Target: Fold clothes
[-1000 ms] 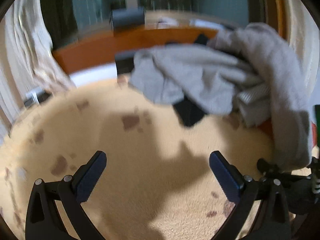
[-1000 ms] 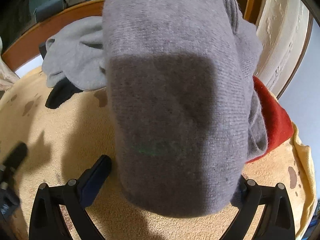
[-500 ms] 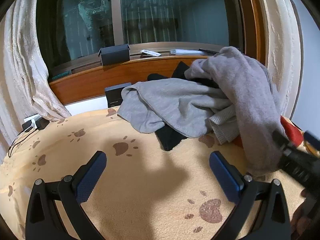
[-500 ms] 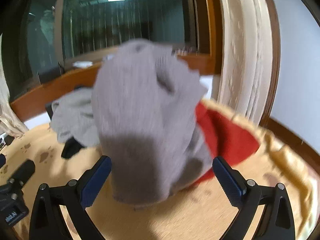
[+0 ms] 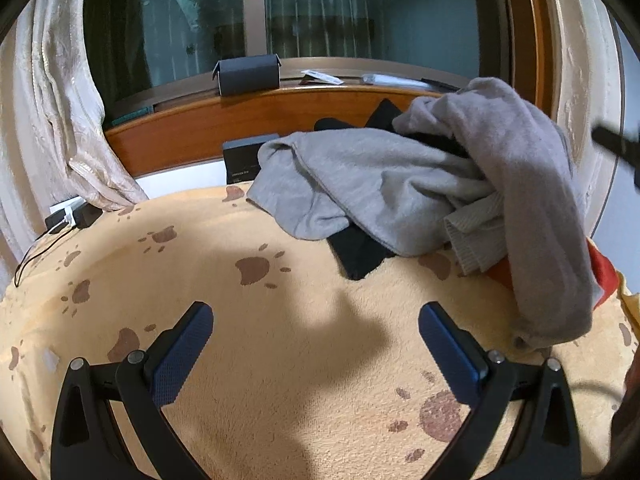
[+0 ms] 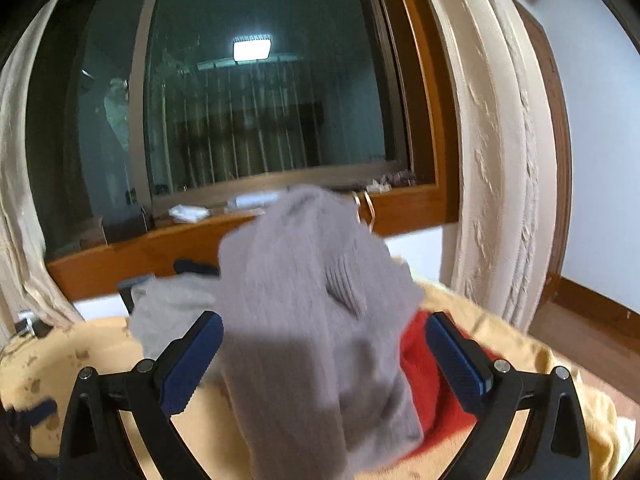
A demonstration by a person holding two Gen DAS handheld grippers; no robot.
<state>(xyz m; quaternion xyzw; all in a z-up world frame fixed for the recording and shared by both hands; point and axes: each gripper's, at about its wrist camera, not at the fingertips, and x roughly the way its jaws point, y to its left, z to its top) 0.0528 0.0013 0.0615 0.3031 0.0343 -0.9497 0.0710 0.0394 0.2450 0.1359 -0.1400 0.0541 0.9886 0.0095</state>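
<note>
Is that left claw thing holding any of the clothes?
No. The left gripper is open over bare paw-print blanket, and the pile of clothes lies beyond its fingers.

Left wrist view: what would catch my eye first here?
A heap of grey sweaters piled at the far right of a yellow paw-print blanket, with black and red clothes peeking out beneath. Behind it, a dark window over a wooden sill. Both claws are open.

Both wrist views toward clothes pile [image 5: 400, 184]
</note>
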